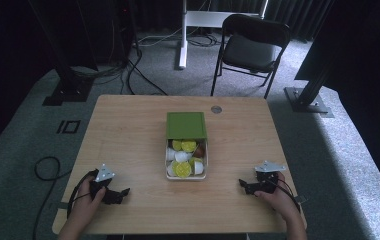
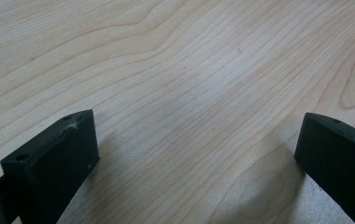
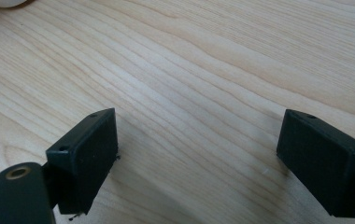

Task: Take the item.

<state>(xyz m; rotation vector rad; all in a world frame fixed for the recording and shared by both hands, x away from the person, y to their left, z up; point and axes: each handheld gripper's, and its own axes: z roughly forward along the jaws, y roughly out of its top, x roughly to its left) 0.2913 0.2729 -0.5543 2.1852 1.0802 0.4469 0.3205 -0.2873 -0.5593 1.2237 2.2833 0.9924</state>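
Near the desk's [image 1: 128,125] front edge, the left claw [image 1: 120,194] rests by the front-left corner and the right claw [image 1: 244,185] by the front-right; each gripper view looks along spread jaws with bare wood between them, a detail the high view leaves too small to read. At the desk's middle, well apart from both claws, a white box [image 1: 186,176] holds green- and yellow-topped pods [image 1: 183,169], with its green lid [image 1: 186,124] touching its far end. Beyond the far edge, a black chair [image 1: 250,47] stands on grey carpet [image 1: 23,150].

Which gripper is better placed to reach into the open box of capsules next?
Neither clearly. The left gripper and right gripper both rest open on the table, about equally far from the box.
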